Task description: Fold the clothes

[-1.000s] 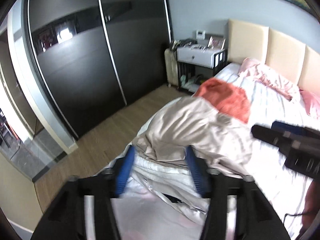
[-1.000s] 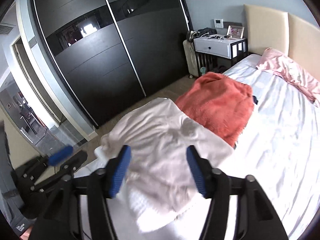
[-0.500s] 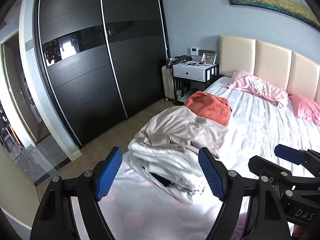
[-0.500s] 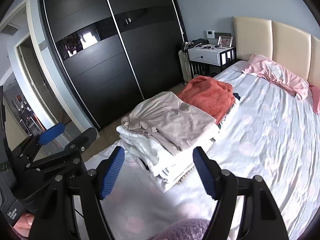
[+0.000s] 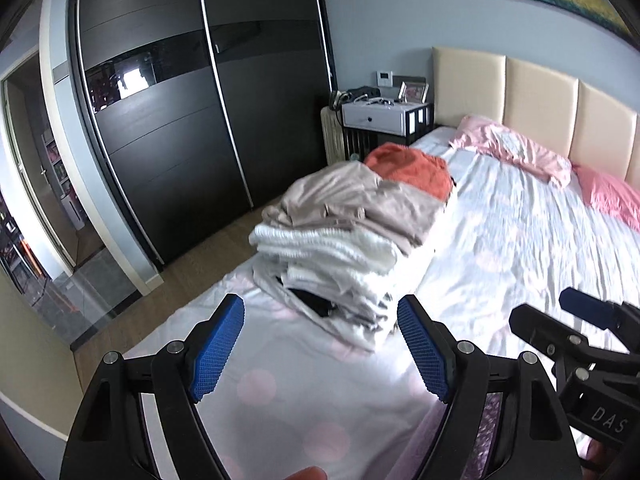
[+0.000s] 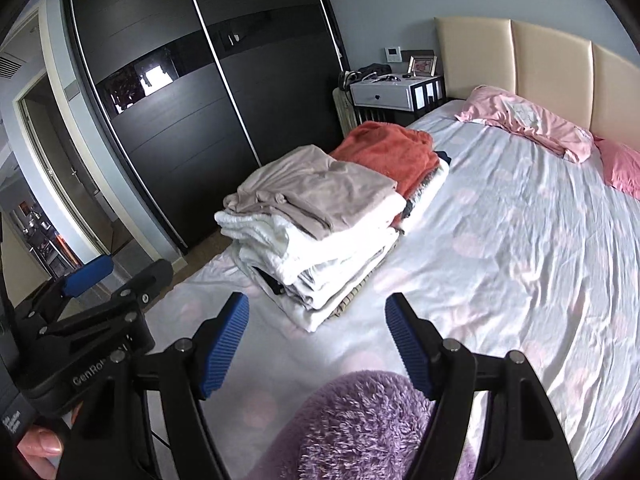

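Nearest to us, our right gripper (image 6: pixel 316 344) and our left gripper (image 5: pixel 320 348) both hang above the bed sheet (image 6: pixel 500 248) with jaws spread wide and nothing between the blue pads. Just under the right gripper lies a fluffy purple garment (image 6: pixel 360 424), one piece, unfolded and bunched at the bed's near edge; we judge it the next thing to fold. It looks thick, plush and light, soft enough to sag and bunch when lifted, and not slippery, so the ribbed pads should bite well on it. We would take it at two edge points well apart, one gripper on each, since a pinch in the middle would only gather a lump. Further on, toward the bed's left edge, stands one stack of folded clothes (image 6: pixel 316 236), topped by a beige garment (image 6: pixel 316 188) over white pieces; how many layers it holds we cannot tell. Touching it on the far side sits a second stack crowned by one orange fleece (image 6: pixel 388 152). Beyond these, two pink pillows (image 6: pixel 532 124) rest against the cream headboard (image 6: pixel 552 64), and one white nightstand (image 6: pixel 396 92) stands beside the bed.
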Action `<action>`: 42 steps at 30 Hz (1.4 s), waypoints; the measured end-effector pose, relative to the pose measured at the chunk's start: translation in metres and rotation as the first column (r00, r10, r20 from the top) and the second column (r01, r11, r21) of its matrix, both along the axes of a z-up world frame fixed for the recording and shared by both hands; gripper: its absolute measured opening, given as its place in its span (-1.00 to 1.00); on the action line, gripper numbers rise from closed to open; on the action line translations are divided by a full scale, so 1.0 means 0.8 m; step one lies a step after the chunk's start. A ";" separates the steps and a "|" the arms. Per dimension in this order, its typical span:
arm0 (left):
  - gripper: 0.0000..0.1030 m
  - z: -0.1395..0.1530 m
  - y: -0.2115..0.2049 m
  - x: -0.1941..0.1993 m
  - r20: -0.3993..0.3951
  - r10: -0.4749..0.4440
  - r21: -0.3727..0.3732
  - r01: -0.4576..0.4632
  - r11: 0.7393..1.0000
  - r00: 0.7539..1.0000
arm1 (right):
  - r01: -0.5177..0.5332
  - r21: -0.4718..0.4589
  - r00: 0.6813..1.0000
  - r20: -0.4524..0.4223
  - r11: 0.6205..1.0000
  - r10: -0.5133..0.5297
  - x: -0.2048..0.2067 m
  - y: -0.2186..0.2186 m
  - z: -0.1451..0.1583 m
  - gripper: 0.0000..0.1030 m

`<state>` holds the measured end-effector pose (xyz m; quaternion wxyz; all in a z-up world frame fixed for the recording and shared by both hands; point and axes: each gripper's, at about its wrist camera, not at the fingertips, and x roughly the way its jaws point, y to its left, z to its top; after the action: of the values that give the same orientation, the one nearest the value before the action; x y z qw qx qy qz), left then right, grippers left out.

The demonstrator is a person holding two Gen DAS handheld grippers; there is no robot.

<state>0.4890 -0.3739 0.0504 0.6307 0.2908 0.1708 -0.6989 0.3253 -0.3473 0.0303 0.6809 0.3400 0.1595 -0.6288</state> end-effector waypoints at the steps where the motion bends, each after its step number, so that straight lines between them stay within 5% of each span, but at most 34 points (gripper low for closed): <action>1: 0.56 -0.005 0.002 -0.002 0.007 0.001 0.005 -0.001 1.000 1.000 | 0.003 0.004 1.000 0.000 1.000 -0.003 0.000 0.002 -0.005 0.36; 42: 0.56 -0.015 0.016 -0.031 0.077 -0.012 -0.013 0.014 1.000 0.997 | 0.010 0.009 1.000 0.013 1.000 -0.010 -0.016 0.023 -0.017 0.36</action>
<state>0.4646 -0.3614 0.0381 0.6343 0.3143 0.1395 -0.6924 0.3121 -0.3292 0.0170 0.6771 0.3479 0.1564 -0.6293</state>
